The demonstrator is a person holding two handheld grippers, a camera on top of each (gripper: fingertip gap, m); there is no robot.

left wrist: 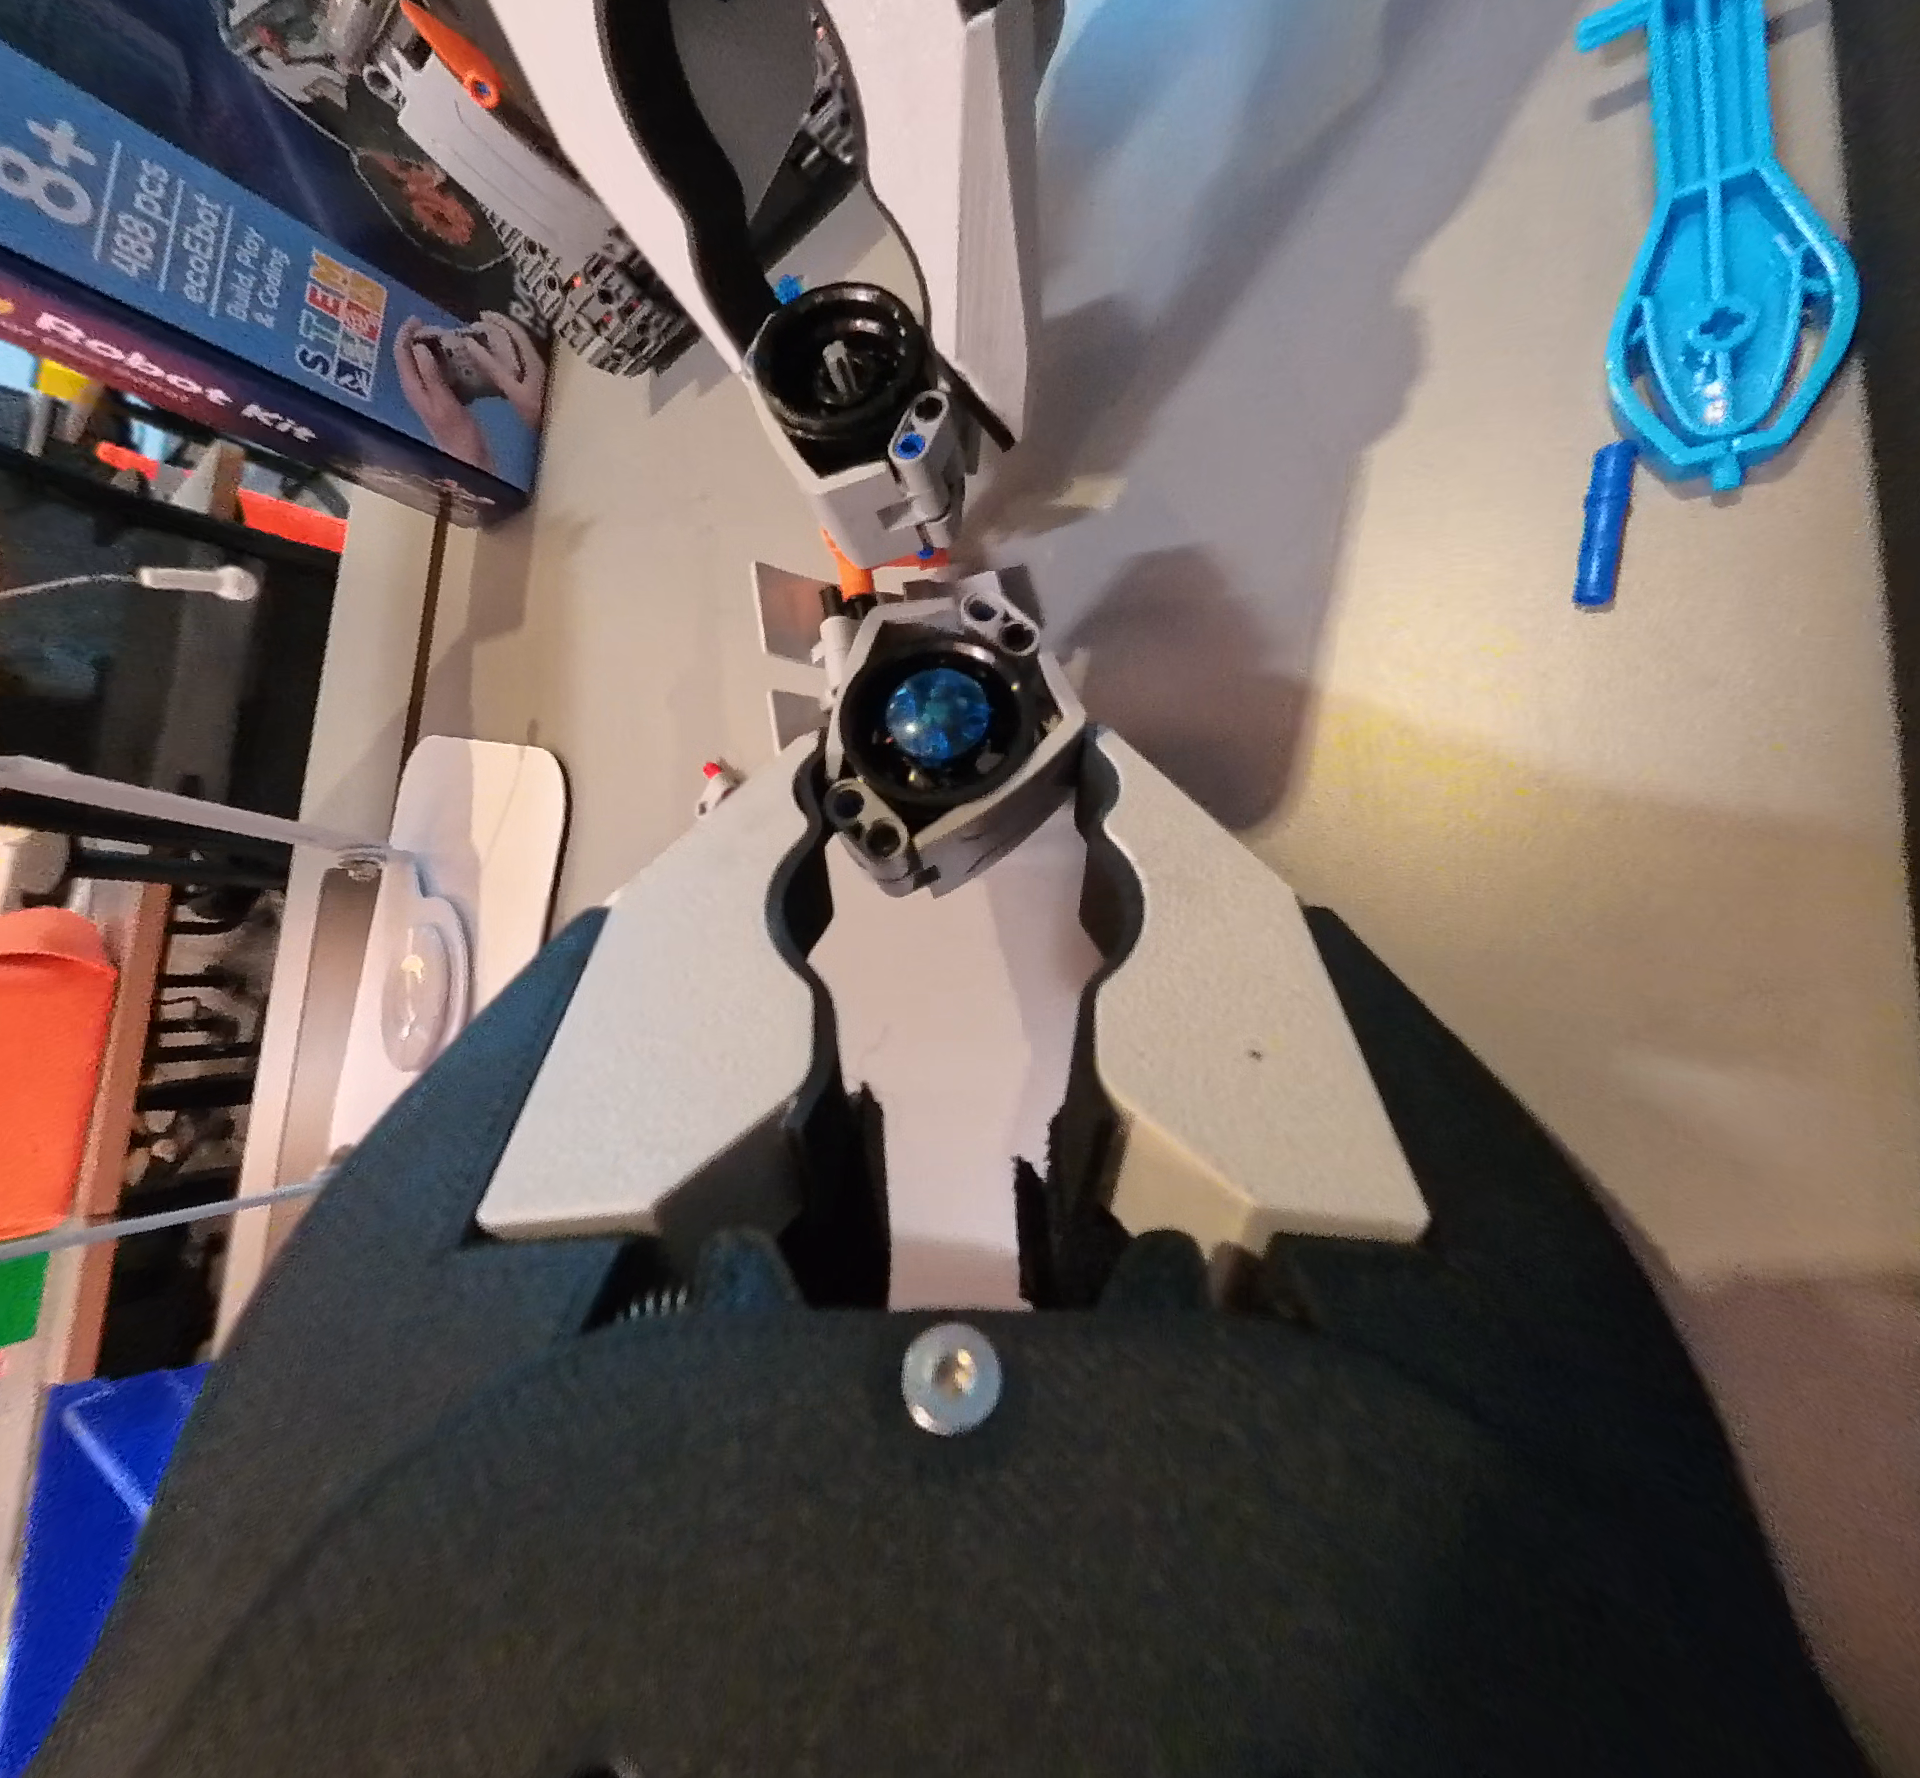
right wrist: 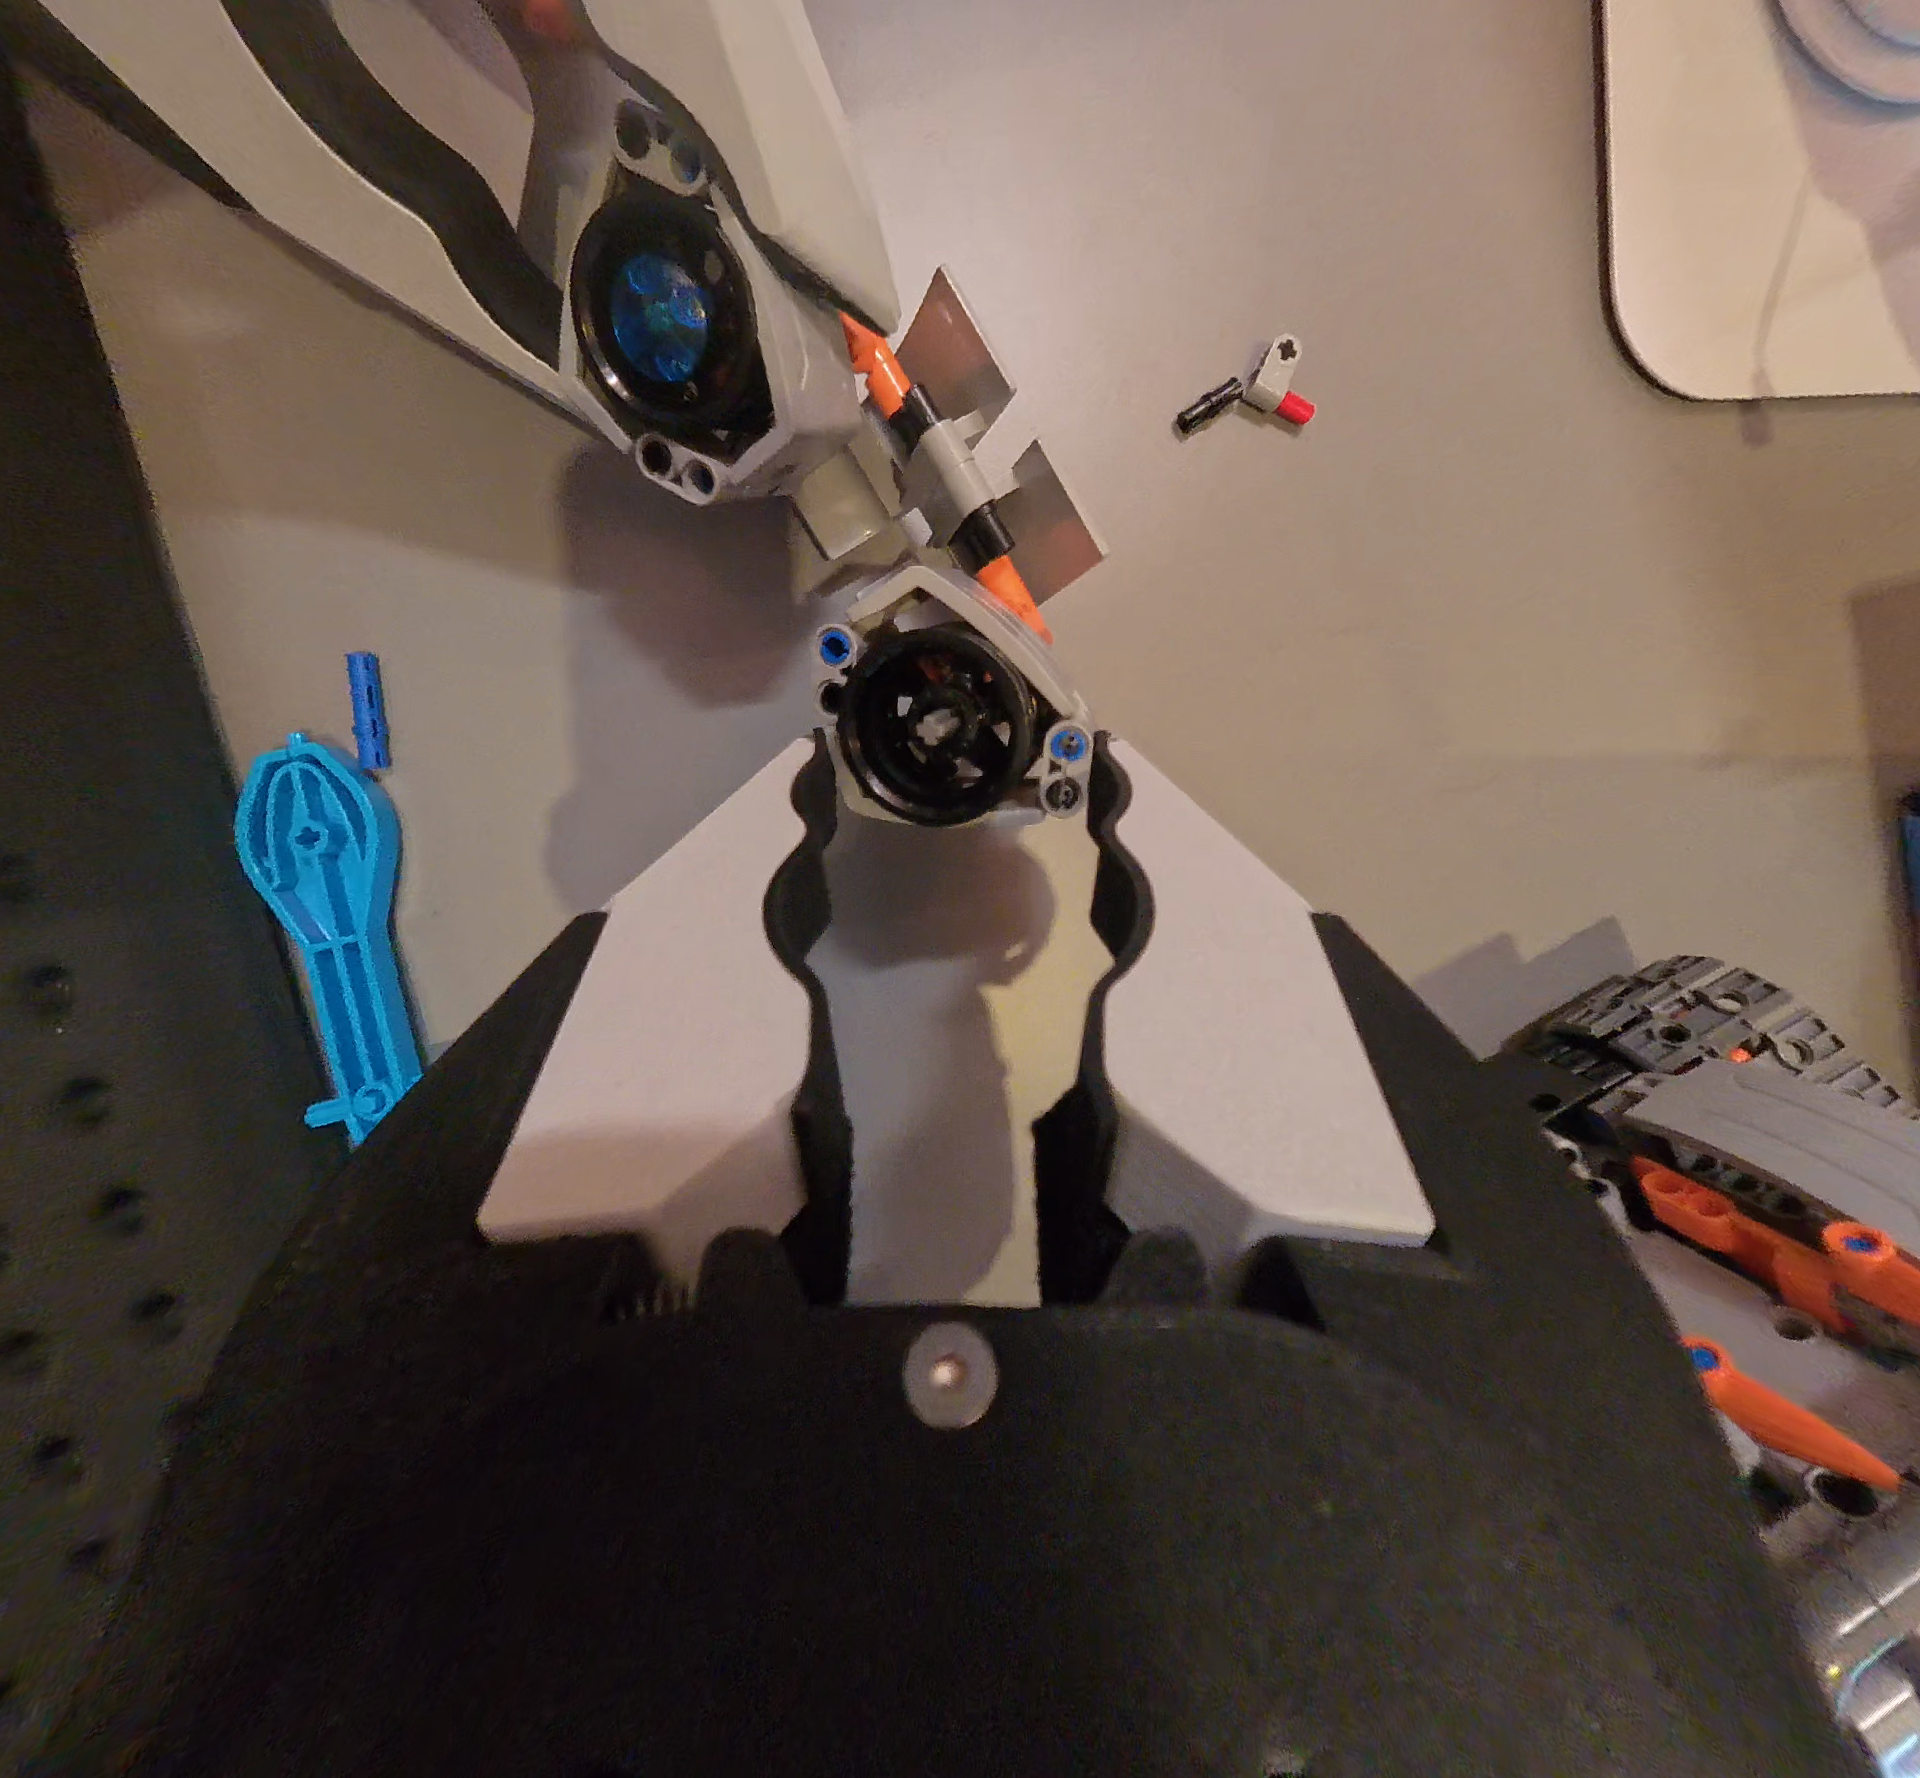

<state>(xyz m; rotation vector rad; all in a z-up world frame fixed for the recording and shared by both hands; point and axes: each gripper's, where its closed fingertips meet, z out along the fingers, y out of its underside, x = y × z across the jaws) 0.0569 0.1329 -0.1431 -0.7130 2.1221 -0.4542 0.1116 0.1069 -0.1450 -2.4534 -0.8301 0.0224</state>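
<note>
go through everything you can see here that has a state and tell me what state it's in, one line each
Left gripper: shut on the grey housing with blue lens.
Right gripper: shut on the grey housing with black wheel.
The two housings: joined by an orange and black axle with grey fins, held above the table.
Light blue plastic tool: lying flat.
Blue pin: loose beside the tool.
Small grey connector with red tip: loose on the table.
</note>
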